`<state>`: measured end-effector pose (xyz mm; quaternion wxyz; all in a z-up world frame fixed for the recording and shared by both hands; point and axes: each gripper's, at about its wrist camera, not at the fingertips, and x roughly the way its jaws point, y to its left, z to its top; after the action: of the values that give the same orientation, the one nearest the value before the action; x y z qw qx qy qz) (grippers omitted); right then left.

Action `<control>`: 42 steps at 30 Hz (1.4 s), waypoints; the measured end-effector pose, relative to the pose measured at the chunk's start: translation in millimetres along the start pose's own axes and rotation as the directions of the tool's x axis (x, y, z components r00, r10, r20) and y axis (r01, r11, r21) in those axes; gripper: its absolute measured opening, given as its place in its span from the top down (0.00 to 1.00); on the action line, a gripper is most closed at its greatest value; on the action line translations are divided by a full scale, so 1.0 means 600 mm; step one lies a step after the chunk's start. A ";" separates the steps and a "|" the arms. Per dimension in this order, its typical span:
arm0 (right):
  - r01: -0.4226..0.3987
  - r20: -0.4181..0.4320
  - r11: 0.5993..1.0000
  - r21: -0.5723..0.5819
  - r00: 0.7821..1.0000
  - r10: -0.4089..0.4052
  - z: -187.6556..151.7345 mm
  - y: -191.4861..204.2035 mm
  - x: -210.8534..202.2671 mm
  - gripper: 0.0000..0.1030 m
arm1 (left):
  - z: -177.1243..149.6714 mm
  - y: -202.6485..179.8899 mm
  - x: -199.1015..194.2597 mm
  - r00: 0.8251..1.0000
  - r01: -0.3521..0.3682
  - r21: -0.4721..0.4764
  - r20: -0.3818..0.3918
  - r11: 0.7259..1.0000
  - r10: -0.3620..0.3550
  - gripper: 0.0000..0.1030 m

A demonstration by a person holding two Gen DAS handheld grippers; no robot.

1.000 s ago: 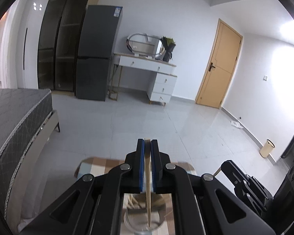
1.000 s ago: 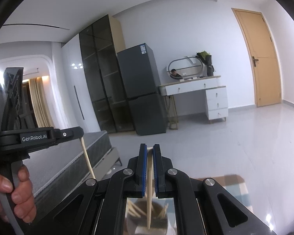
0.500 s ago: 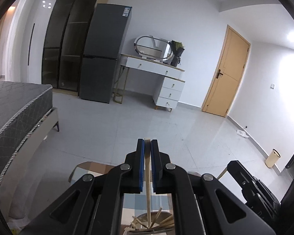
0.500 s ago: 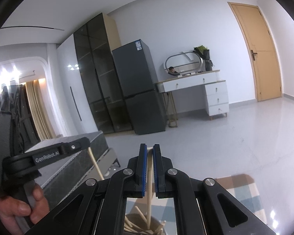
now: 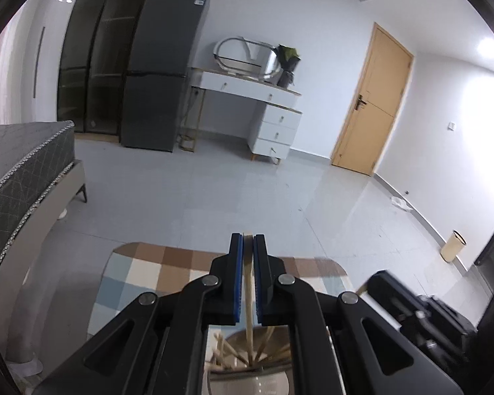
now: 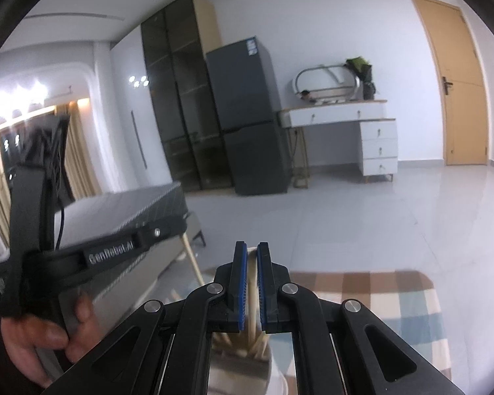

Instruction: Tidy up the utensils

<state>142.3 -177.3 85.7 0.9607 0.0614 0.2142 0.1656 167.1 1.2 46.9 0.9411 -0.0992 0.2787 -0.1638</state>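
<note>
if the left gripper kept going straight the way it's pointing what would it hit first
Likely nothing close. The left gripper, shut on a chopstick, aims over the checked mat toward bare floor tiles; depth is unclear. The utensil cup sits below that line.

Two pale wooden chopsticks, one pinched upright between the blue pads of the left gripper (image 5: 248, 247), its chopstick (image 5: 249, 299) running down from the fingertips into the holder below; the other chopstick (image 6: 253, 291) clamped the same way in the right gripper (image 6: 252, 254), lower end among the sticks beneath. Under both claws, a round metallic utensil holder (image 5: 247, 378), already filled with more wooden chopsticks (image 5: 227, 350) leaning at assorted angles.
</note>
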 end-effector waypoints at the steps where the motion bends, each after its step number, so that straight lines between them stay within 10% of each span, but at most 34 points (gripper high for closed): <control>1: -0.007 -0.012 1.000 0.001 1.000 0.007 -0.007 0.001 0.000 0.95 | -0.001 -0.003 -0.003 1.000 0.014 0.012 -0.014 1.000 -0.013 0.98; 11: -0.001 -0.142 0.998 0.064 0.990 0.010 -0.048 -0.014 0.010 0.90 | -0.014 -0.018 -0.018 0.985 0.040 0.028 -0.167 0.999 -0.034 0.97; 15: -0.008 -0.121 0.993 0.120 0.992 0.023 -0.043 -0.023 -0.028 0.71 | 0.000 -0.023 -0.050 0.988 -0.005 0.018 -0.153 1.000 0.008 0.96; 23: 0.031 -0.014 0.992 0.122 0.999 -0.029 -0.014 -0.008 -0.147 0.34 | 0.011 -0.051 -0.164 0.996 -0.085 0.010 -0.031 0.996 0.085 0.30; 31: 0.025 0.122 0.998 0.050 0.992 -0.031 -0.017 0.044 -0.268 0.06 | -0.020 -0.086 -0.240 0.990 -0.136 0.061 0.037 0.989 0.134 0.19; 42: 0.059 0.182 0.998 0.022 0.981 -0.062 -0.071 0.080 -0.339 0.00 | -0.079 -0.081 -0.293 0.974 -0.170 0.049 0.158 0.984 0.161 0.05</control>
<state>-64.0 -200.2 135.9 0.9804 0.0777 0.1282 0.1282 -10.8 15.5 108.0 0.9728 -0.0585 0.2074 -0.0853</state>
